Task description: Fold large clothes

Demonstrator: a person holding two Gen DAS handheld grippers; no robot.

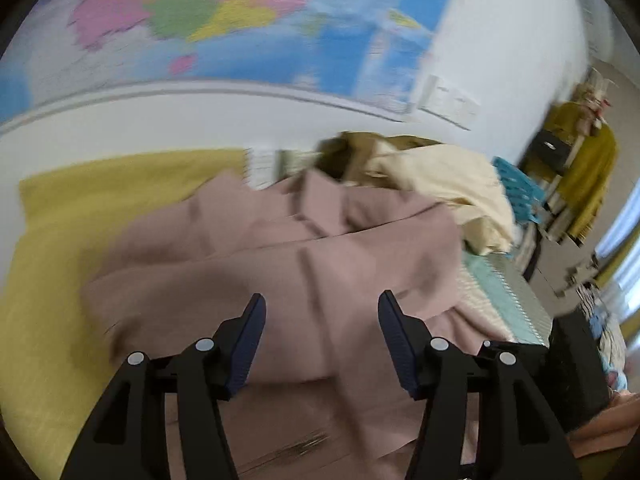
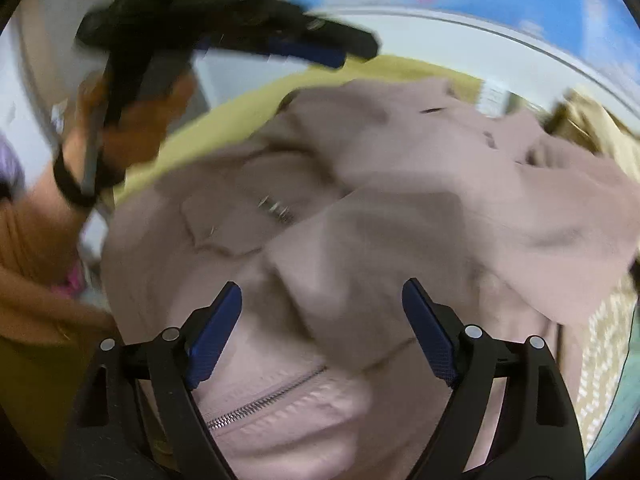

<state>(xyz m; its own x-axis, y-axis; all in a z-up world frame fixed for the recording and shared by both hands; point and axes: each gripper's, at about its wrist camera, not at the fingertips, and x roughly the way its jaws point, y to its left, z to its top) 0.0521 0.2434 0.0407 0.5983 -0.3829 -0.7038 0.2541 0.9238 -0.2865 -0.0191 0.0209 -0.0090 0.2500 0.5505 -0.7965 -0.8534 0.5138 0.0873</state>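
A dusty pink zip-up garment (image 1: 280, 264) lies crumpled on a yellow-green cloth surface (image 1: 60, 248). My left gripper (image 1: 322, 304) is open and empty, hovering just above the pink fabric. My right gripper (image 2: 322, 296) is open and empty over the same garment (image 2: 360, 216), close to its metal zipper (image 2: 264, 400). In the right wrist view the left gripper (image 2: 304, 50) shows blurred at the upper left, held by a hand, above the garment's far edge.
A cream garment (image 1: 452, 188) and an olive-brown one (image 1: 360, 152) are piled behind the pink one. A blue basket (image 1: 516, 192) stands beside them. A world map (image 1: 240, 20) hangs on the white wall. Shelves (image 1: 568, 176) stand at the far right.
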